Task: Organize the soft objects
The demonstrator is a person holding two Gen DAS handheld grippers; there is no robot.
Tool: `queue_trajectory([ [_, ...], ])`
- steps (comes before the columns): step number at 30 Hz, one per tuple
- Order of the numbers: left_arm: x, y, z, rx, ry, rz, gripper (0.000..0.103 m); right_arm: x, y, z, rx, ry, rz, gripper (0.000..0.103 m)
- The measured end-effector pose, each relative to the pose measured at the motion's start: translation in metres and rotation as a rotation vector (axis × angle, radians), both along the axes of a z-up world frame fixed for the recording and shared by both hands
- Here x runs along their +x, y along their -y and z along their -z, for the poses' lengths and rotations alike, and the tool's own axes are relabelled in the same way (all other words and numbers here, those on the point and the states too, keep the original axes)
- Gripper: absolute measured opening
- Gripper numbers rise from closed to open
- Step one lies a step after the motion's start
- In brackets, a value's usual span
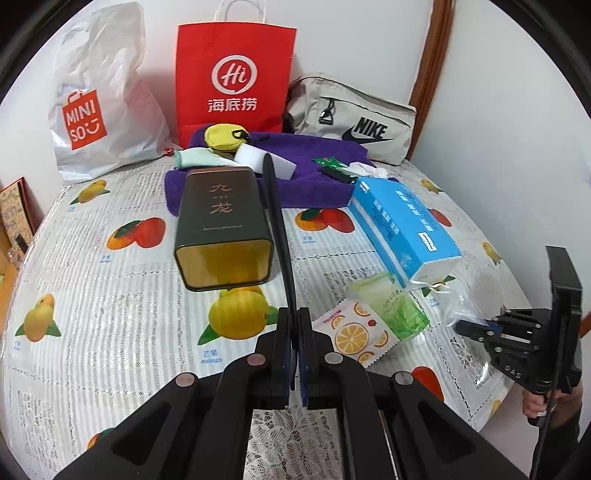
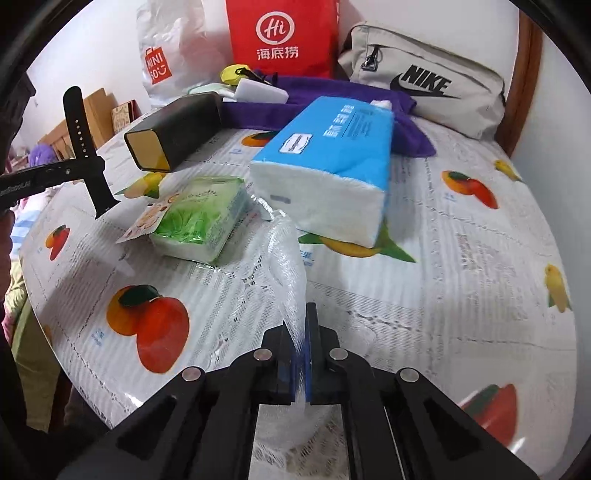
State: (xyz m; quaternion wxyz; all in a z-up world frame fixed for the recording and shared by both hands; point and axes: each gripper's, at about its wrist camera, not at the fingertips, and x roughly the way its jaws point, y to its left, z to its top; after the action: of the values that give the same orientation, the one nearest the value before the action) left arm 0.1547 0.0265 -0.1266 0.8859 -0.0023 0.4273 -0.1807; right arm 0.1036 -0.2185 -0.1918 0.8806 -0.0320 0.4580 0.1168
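Jaws clenched on both: left gripper [image 1: 295, 354] pinching black rubber watch strap [image 1: 275, 221] beside dark rectangular tin [image 1: 221, 225], right gripper [image 2: 301, 354] holding clear bubble-wrap bag [image 2: 286, 266], likely readying 1 for bagging.

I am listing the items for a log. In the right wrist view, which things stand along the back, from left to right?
White Miniso bag → red paper bag → grey Nike pouch.
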Motion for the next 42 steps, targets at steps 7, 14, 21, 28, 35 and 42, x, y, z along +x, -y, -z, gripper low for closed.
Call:
queue_trajectory([
  [7, 0.000, -0.004, -0.018, -0.010, 0.017, -0.015, 0.004, -0.002, 0.008, -0.046, 0.068, 0.074, 0.002, 0.003],
  [14, 0.008, -0.008, -0.041, -0.016, 0.046, -0.037, 0.004, 0.013, 0.005, -0.083, 0.107, 0.131, -0.017, 0.003],
  [21, 0.025, -0.012, -0.059, -0.026, 0.061, -0.064, 0.004, 0.039, 0.010, -0.105, 0.151, 0.153, -0.020, 0.003],
  [28, 0.052, -0.012, -0.069, -0.025, 0.060, -0.093, 0.004, 0.075, 0.011, -0.125, 0.167, 0.168, -0.025, 0.003],
  [35, 0.082, -0.010, -0.083, -0.021, 0.076, -0.098, 0.004, 0.115, 0.005, -0.141, 0.170, 0.200, -0.053, 0.003],
  [42, 0.117, -0.009, -0.091, -0.012, 0.091, -0.107, 0.004, 0.155, -0.002, -0.149, 0.202, 0.199, -0.062, 0.003],
])
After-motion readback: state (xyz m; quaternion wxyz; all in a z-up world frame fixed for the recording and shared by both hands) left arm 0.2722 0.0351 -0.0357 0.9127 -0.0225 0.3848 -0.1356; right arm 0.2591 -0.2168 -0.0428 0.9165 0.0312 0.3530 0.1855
